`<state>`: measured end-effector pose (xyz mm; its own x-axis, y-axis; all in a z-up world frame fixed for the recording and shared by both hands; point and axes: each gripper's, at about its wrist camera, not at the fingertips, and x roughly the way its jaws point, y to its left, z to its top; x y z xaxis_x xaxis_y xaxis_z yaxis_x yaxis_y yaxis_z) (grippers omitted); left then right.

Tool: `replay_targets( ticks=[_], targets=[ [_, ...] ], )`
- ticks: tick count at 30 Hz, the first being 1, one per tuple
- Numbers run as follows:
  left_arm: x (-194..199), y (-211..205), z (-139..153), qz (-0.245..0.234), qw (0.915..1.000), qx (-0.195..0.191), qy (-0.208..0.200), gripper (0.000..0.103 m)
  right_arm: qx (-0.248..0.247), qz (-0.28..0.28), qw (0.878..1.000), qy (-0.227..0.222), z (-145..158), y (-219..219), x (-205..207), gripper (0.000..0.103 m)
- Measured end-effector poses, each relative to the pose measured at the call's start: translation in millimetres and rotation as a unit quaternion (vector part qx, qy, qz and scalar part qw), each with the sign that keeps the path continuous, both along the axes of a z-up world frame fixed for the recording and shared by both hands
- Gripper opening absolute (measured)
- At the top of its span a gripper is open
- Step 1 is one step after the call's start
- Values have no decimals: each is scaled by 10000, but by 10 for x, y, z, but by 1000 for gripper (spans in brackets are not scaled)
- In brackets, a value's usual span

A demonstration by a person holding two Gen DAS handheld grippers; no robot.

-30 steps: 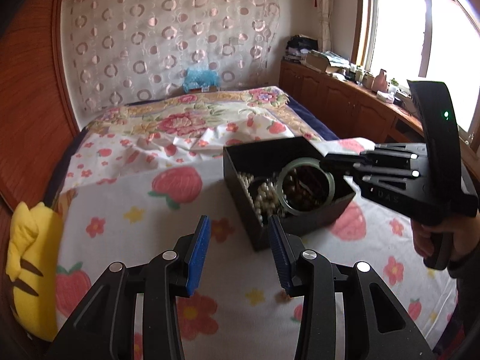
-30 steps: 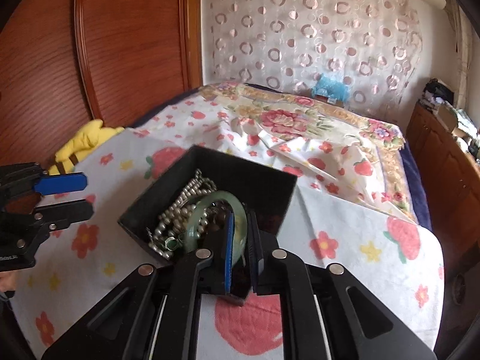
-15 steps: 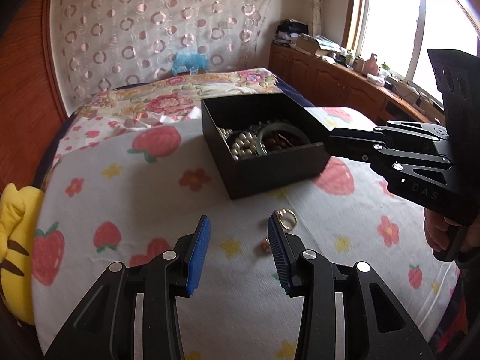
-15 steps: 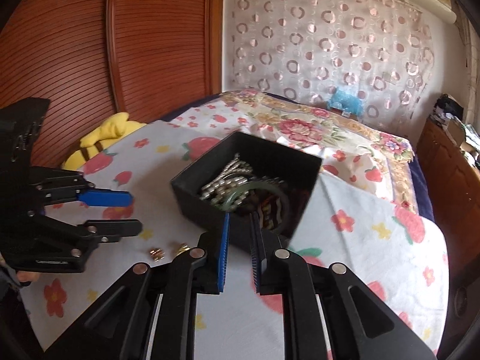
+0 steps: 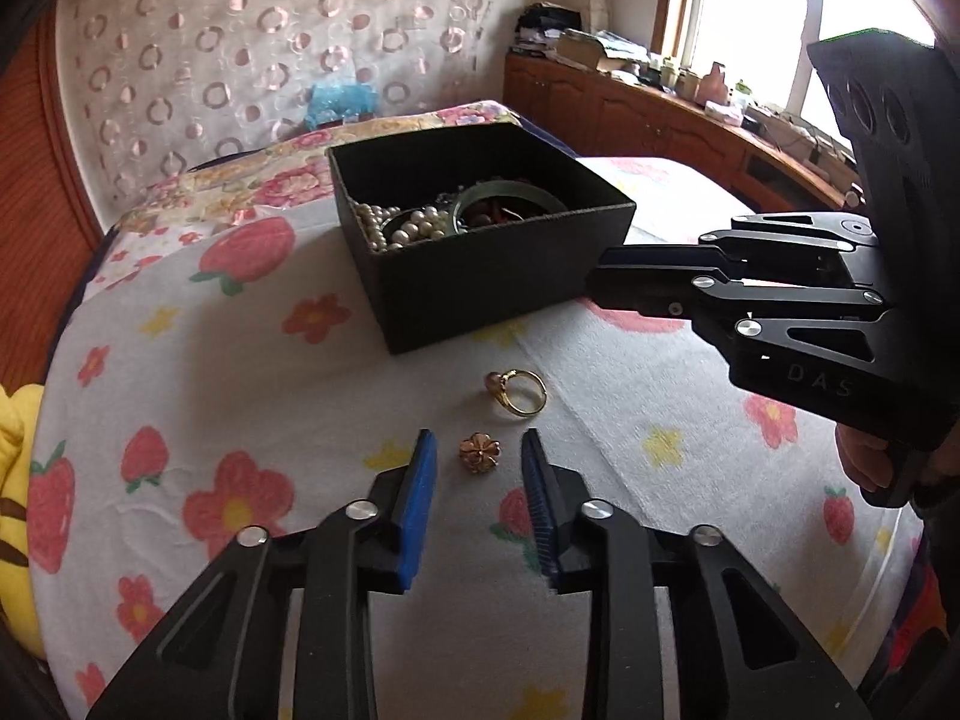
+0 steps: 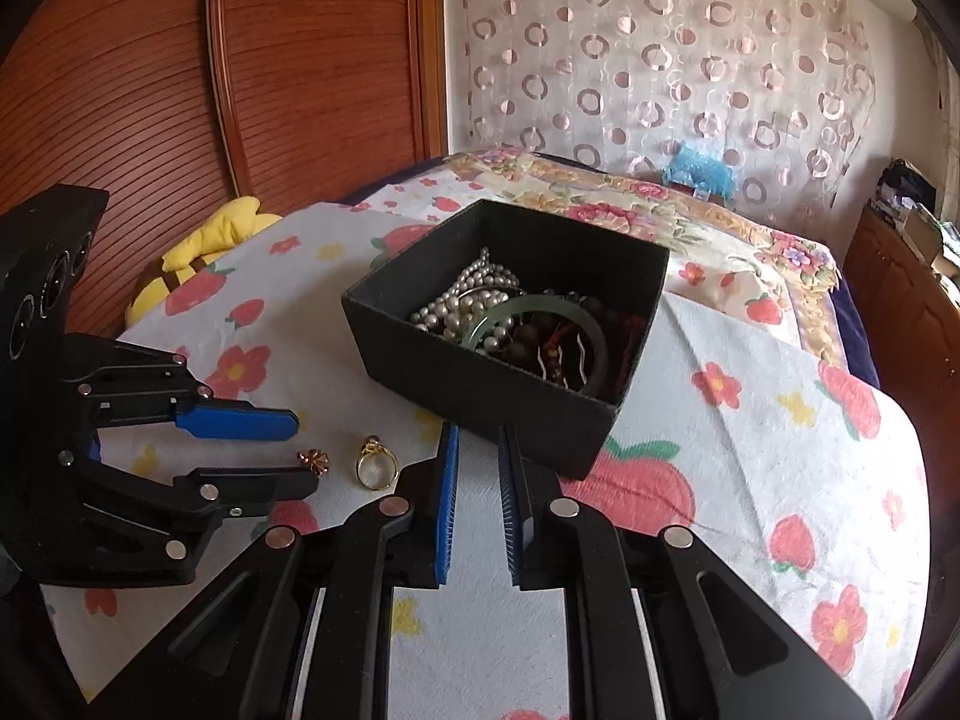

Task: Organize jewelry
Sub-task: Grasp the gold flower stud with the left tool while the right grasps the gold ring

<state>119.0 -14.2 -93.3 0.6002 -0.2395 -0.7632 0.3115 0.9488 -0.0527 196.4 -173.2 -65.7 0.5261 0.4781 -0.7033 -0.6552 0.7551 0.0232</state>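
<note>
Since the earlier frame, the left claw (image 5: 477, 462) is brought down around the flower charm (image 5: 479, 453), closing but untouching; tiny, light, slippery, best pinched across its petals. The right claw (image 6: 478, 450) is held nearly closed, empty.

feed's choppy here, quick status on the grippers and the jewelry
Left gripper closing around flower charm, not gripped. Right gripper empty, slightly open, by black box. Gold ring loose; nothing blocking.

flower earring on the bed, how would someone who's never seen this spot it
Find the black square cardboard box of jewelry on the strawberry-print white bedspread. In front of it lie two small gold pieces. The small rose-gold flower-shaped earring is the petalled one farther from the box, not the gold ring.
</note>
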Motion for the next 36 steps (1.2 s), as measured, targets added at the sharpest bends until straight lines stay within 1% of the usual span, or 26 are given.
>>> replay_targets(
  ticks=[1,2,5,8,9,11,12,21,24,28,29,30,36],
  targets=[
    [8,-7,-14,-10,10000,9,19,20,-1,20,10000,15,-16,7,2,15],
    [17,-12,-35,-22,10000,24,47,14,-2,35,10000,28,-18,15,6,15],
    [5,0,-38,-24,10000,14,9,11,6,65,9999,88,-52,42,7,15],
    [3,49,-22,90,10000,-10,-6,11,-32,111,9999,123,-79,81,5,16],
    [6,75,-11,119,9999,-32,-18,11,-41,131,9998,130,-86,93,2,23],
    [8,132,21,179,9998,-77,-52,11,-15,179,9997,156,-88,97,2,33],
    [-2,162,46,224,9997,-91,-92,11,-20,201,9997,168,-94,112,0,34],
    [-87,379,262,510,9978,-173,-375,11,-192,454,9982,329,-169,309,-20,34],
    [-84,417,310,548,9975,-172,-416,11,-354,571,9970,386,-212,397,-40,34],
    [-83,436,343,570,9972,-180,-459,11,-498,607,9965,295,-218,424,-73,34],
    [-75,439,352,572,9971,-192,-471,11,-502,617,9964,288,-216,416,-74,32],
    [-73,436,357,572,9970,-197,-478,11,-502,627,9964,286,-212,416,-70,22],
    [-48,413,409,566,9967,-199,-541,11,-547,627,9962,256,-211,413,-67,22]
  ],
)
